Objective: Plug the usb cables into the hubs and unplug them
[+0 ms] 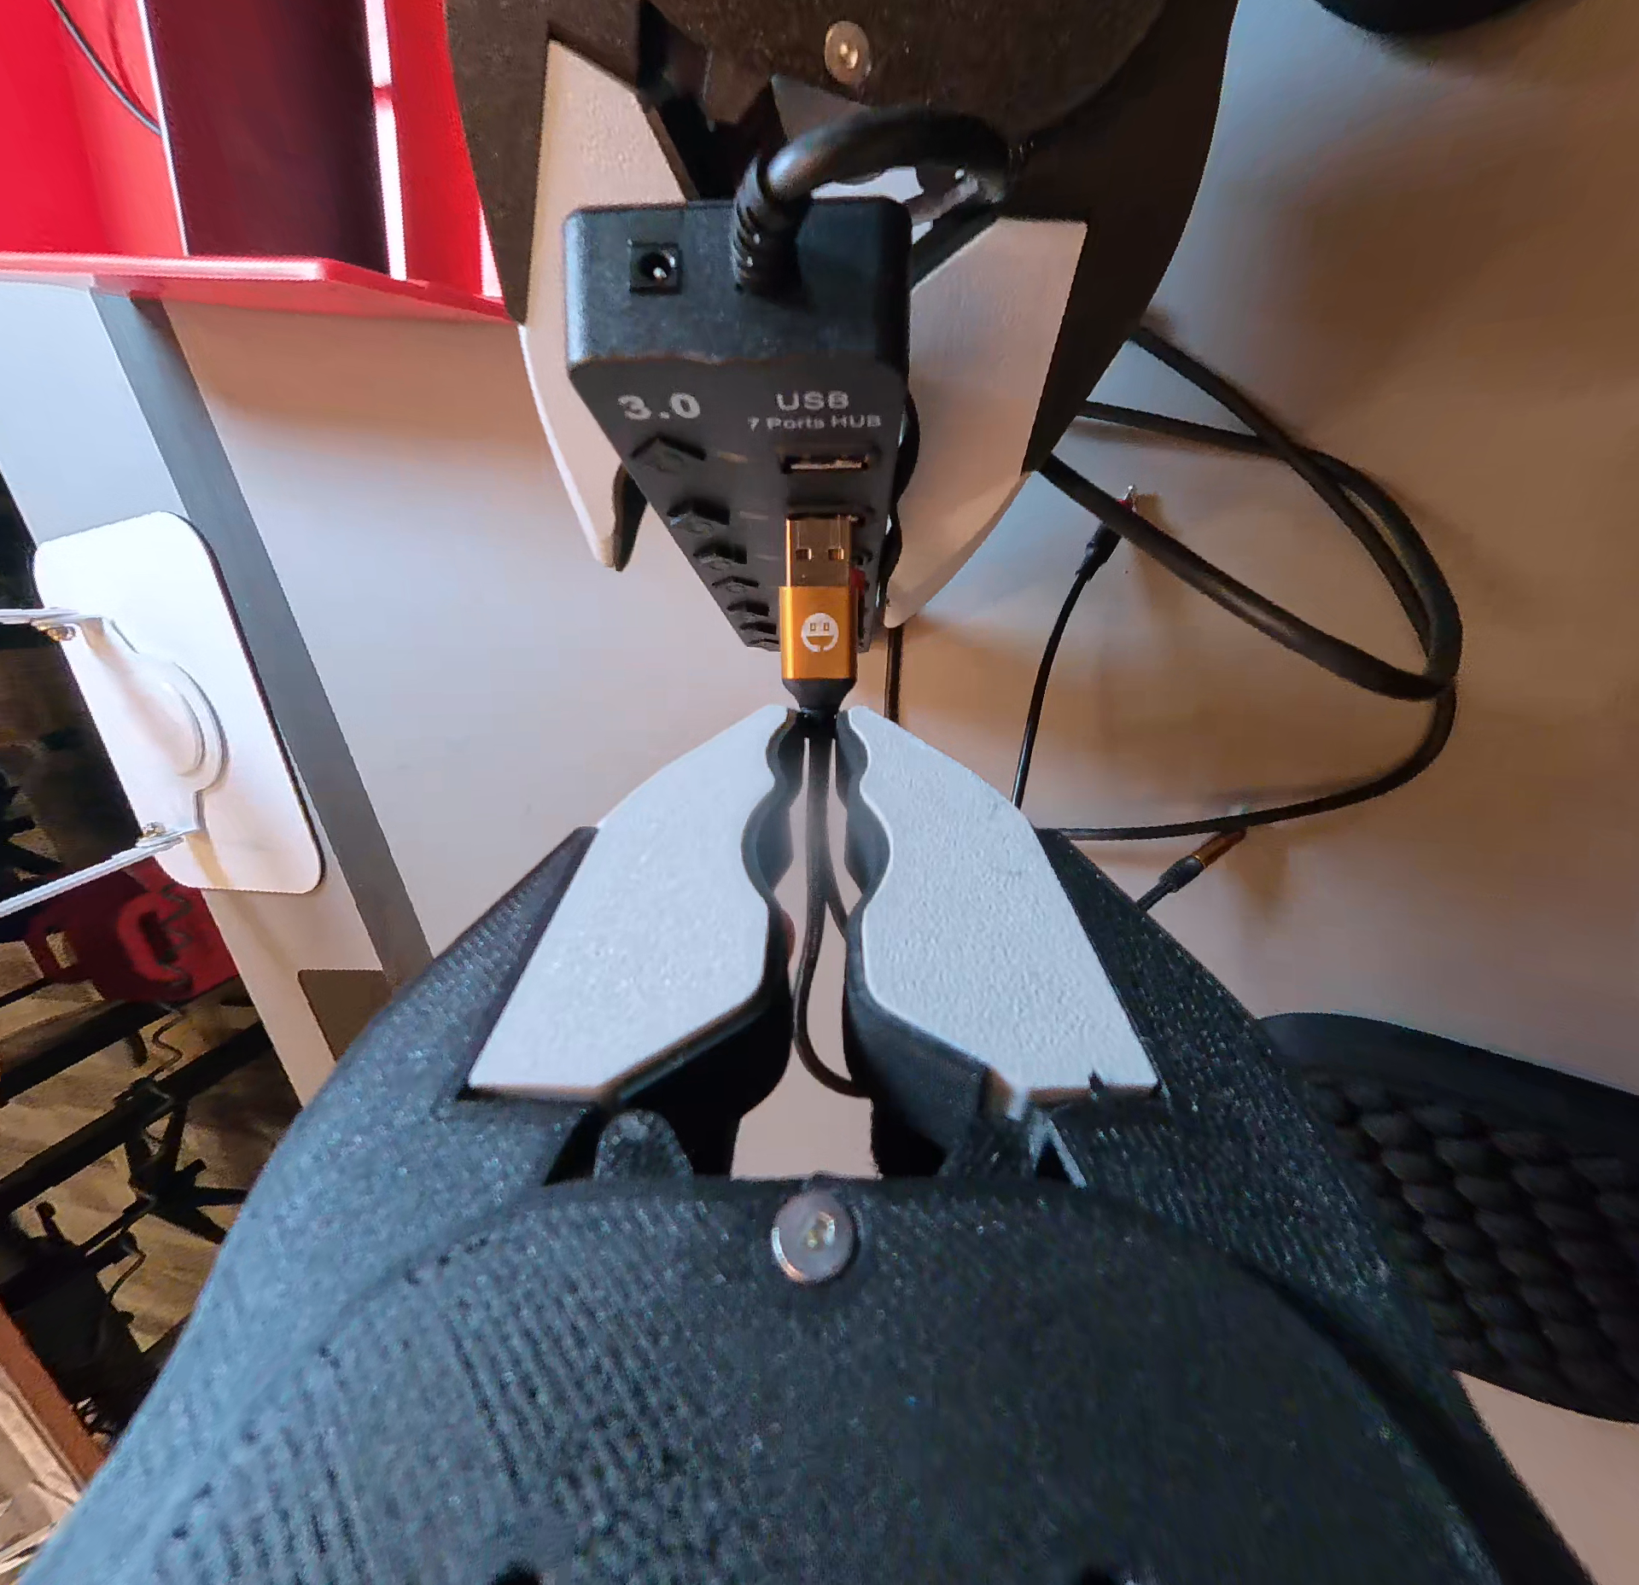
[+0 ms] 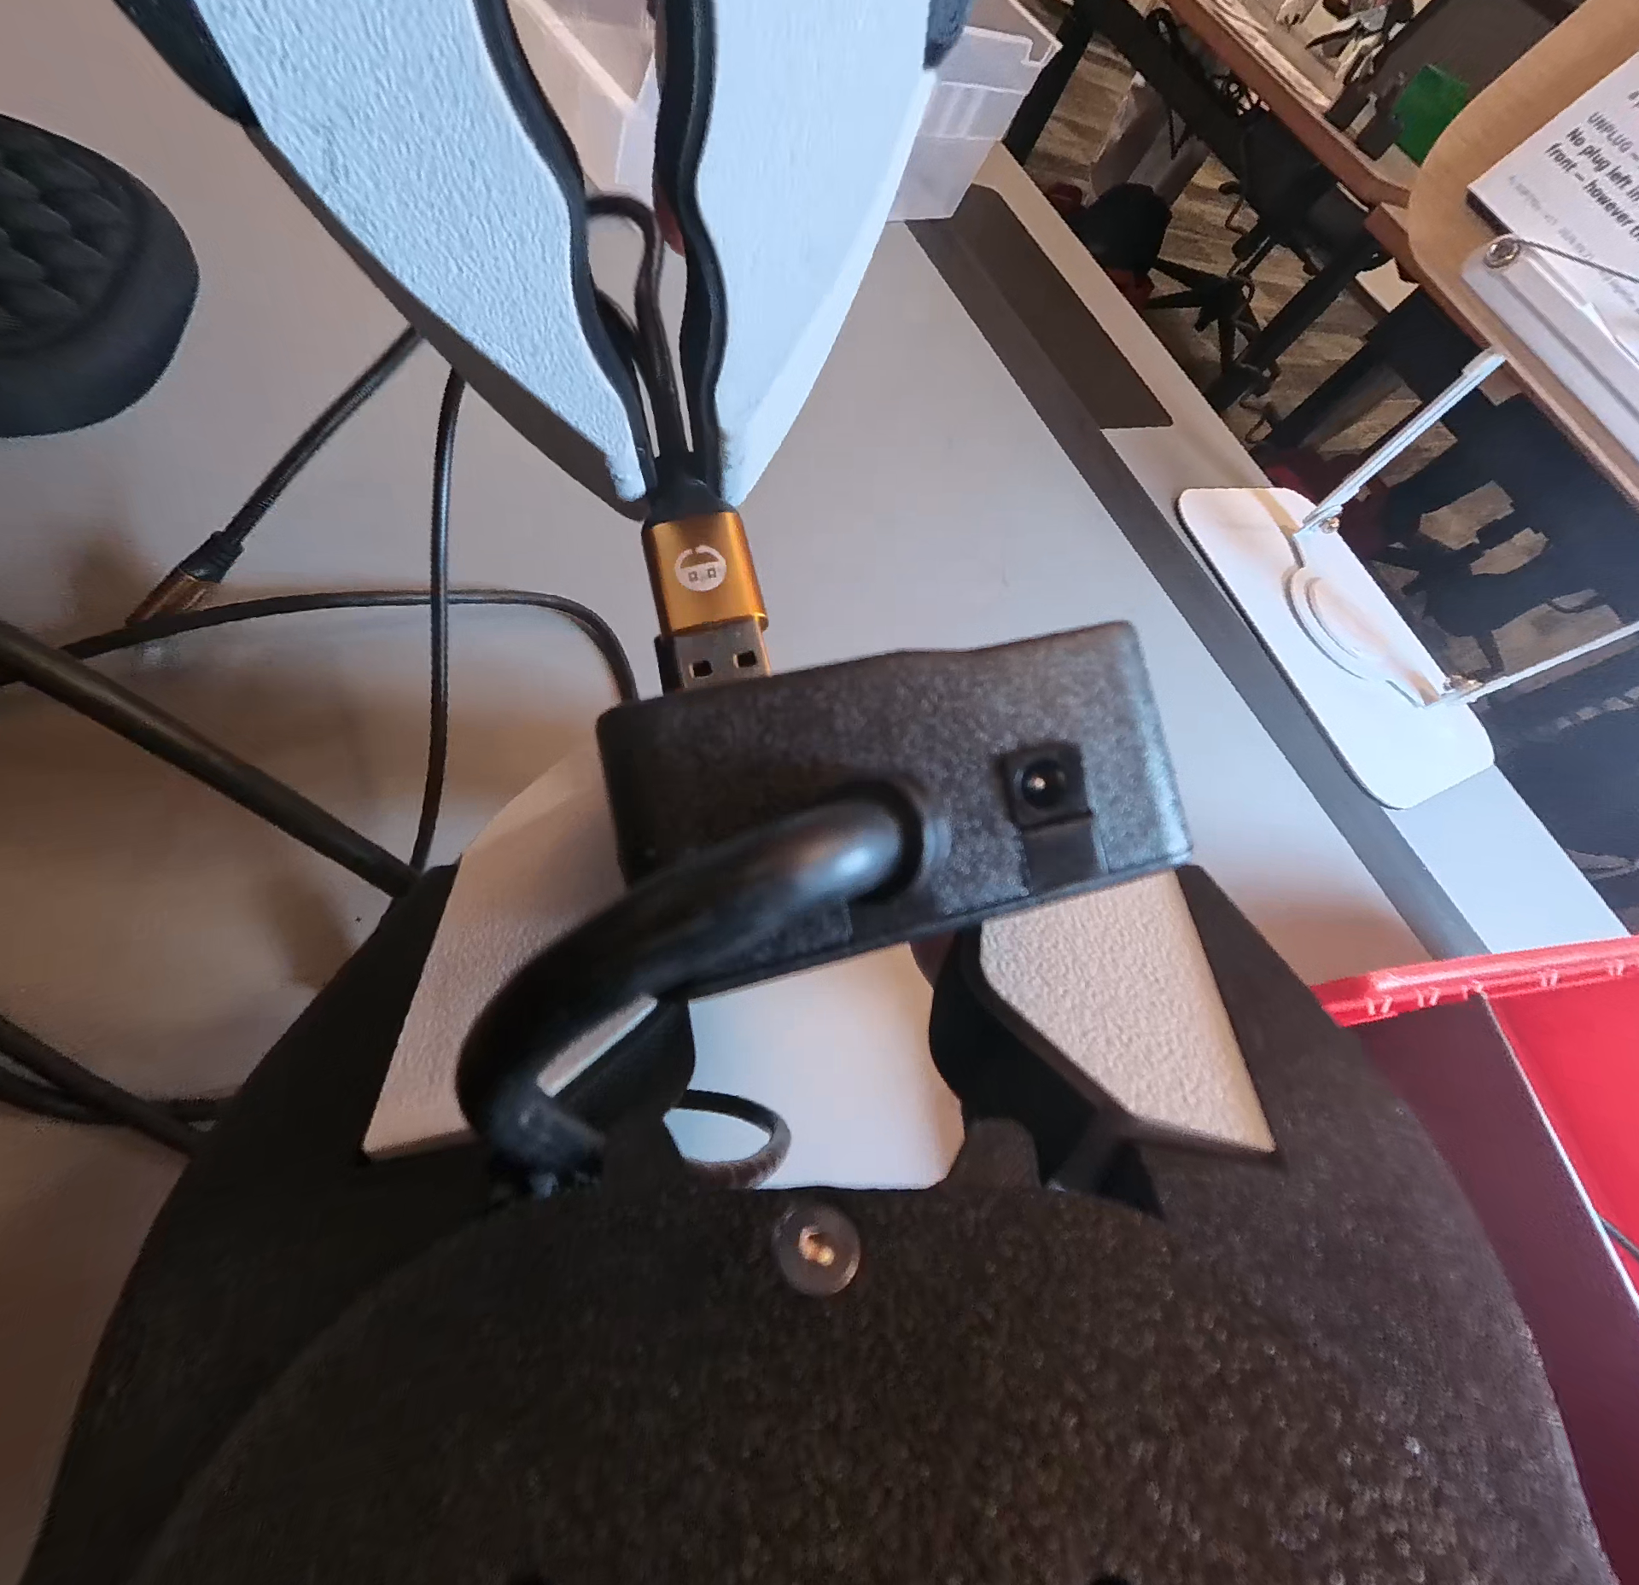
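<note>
Closest to your left lens, your left gripper (image 1: pixel 814 716) has its grey fingers (image 1: pixel 683 904) pinched together at the tips on the black cord just behind the orange USB plug (image 1: pixel 816 627). That cord doubles back in a loop through the gap between the fingers. The plug's bare metal end points forward and lies over the port side of the black USB hub (image 1: pixel 741 372), level with the second port down; you cannot tell from either view whether it is seated or only touching.

Your right gripper (image 2: pixel 887 904) has its jaws clamped on the hub (image 2: pixel 896 771) from both sides, holding it above the white table (image 2: pixel 931 514). The hub's end face, with a round power socket and a thick black lead (image 2: pixel 674 939), faces the right lens, and the lead curls back against the gripper body.

Farther out, loose black cables (image 1: pixel 1313 567) sprawl across the table, one ending in a small gold-tipped connector (image 1: pixel 1206 855). A red bin (image 1: pixel 266 124) stands at one table edge, a white stand base (image 2: pixel 1330 647) at another.
</note>
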Tool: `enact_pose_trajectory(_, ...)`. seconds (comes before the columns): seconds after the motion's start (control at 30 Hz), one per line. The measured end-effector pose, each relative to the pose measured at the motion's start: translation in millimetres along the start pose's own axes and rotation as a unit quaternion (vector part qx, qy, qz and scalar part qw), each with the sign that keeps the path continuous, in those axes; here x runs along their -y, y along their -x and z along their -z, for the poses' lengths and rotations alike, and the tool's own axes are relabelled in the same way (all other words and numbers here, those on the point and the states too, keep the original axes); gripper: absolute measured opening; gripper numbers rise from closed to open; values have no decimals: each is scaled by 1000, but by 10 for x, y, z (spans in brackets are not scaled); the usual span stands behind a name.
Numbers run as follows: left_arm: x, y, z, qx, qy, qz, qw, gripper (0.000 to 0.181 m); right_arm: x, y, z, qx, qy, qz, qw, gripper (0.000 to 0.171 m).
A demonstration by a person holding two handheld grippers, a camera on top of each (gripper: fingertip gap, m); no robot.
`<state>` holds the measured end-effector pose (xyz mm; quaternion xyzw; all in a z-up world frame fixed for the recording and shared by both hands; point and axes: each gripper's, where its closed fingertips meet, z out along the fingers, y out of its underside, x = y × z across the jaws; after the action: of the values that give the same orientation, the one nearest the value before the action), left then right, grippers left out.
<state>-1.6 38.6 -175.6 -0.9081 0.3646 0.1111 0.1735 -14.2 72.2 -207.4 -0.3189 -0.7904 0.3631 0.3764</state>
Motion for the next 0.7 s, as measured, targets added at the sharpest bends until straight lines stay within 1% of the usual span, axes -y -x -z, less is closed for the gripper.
enact_pose_trajectory(0.17,-20,3,-17,6,20,-14,1000,7,7,-2,4,-1,0,-2,1000,66)
enact_pose_trajectory(0.57,45,-4,23,-23,-7,10,1000,7,-29,-30,11,-13,11,5,1000,66)
enact_pose_trajectory(0.7,-10,-30,-30,-25,19,-2,1000,7,-14,-9,4,-11,12,9,1000,66)
